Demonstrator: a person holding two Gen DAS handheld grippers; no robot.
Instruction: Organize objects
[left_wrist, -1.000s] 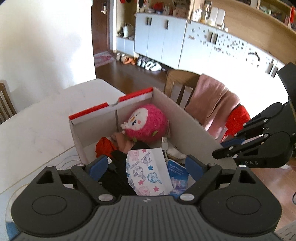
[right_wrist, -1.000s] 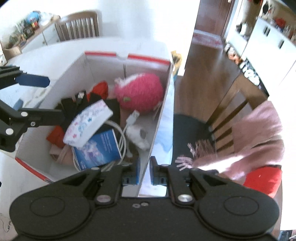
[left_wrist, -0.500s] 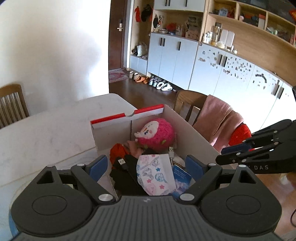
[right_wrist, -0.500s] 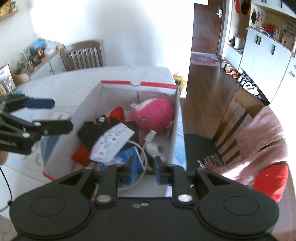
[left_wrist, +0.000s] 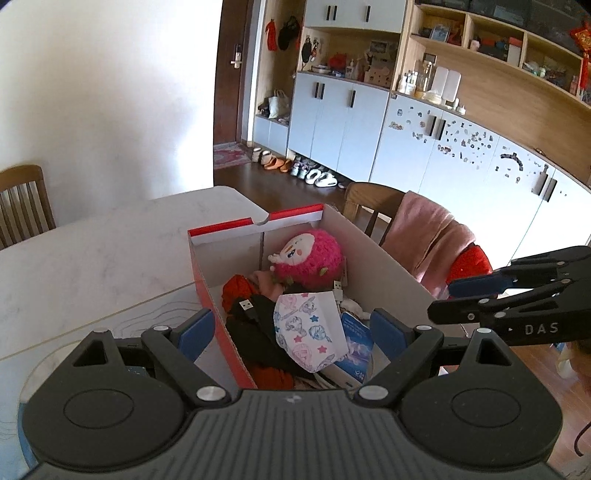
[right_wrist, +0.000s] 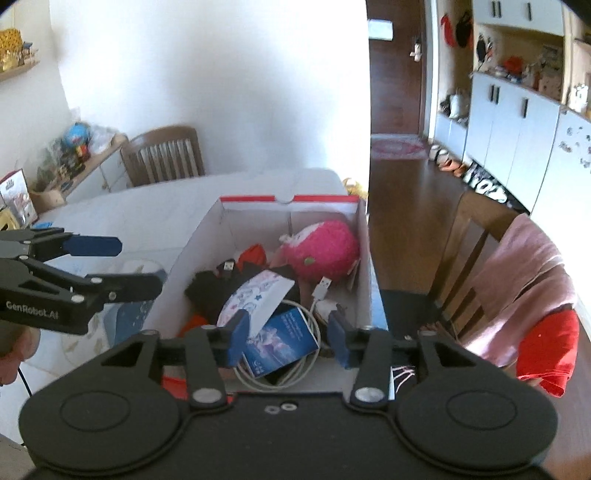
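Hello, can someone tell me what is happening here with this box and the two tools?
A person holds a gripper in each hand above an open cardboard box standing on a white table. The box already holds a pink plush toy, a patterned face mask, a blue packet, a white USB cable and some dark and red items. The left gripper is open and empty. The right gripper has its jaws opening, with nothing gripped between them.
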